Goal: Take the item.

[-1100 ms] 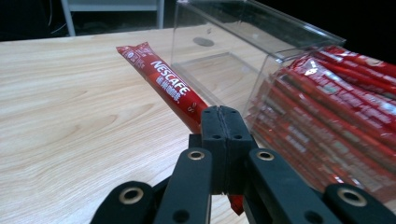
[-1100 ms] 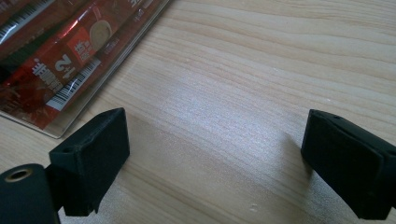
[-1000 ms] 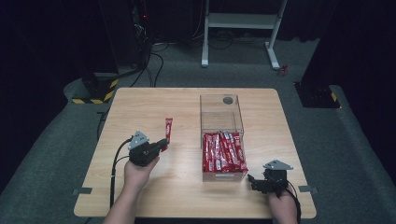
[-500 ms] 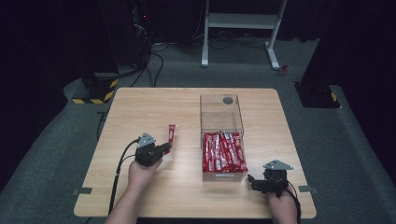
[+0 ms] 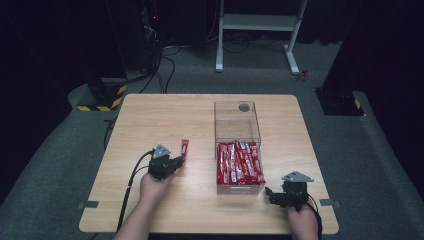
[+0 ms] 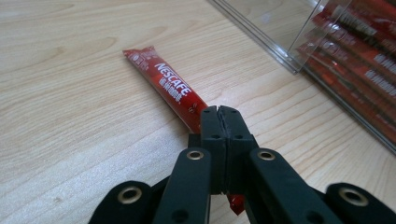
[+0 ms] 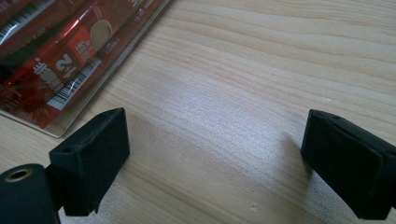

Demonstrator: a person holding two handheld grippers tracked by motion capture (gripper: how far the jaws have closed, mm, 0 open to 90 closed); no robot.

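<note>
While the left gripper [image 6: 218, 114] pinches one red sachet [image 6: 164, 88], the right gripper [image 7: 215, 154] gapes wide, holding nothing

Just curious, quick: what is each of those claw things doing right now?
Left gripper: jaws closed on the red Nescafe stick.
Right gripper: jaws open, holding nothing, over the table.

On the desk [image 5: 150, 115], a clear box [image 5: 237, 145] holding sachets [image 5: 239, 162] stands right of centre, one loose sachet [image 5: 184, 150] lies to its left, left tool [image 5: 176, 161] touching it, right tool [image 5: 270, 194] near the box's front right corner.
</note>
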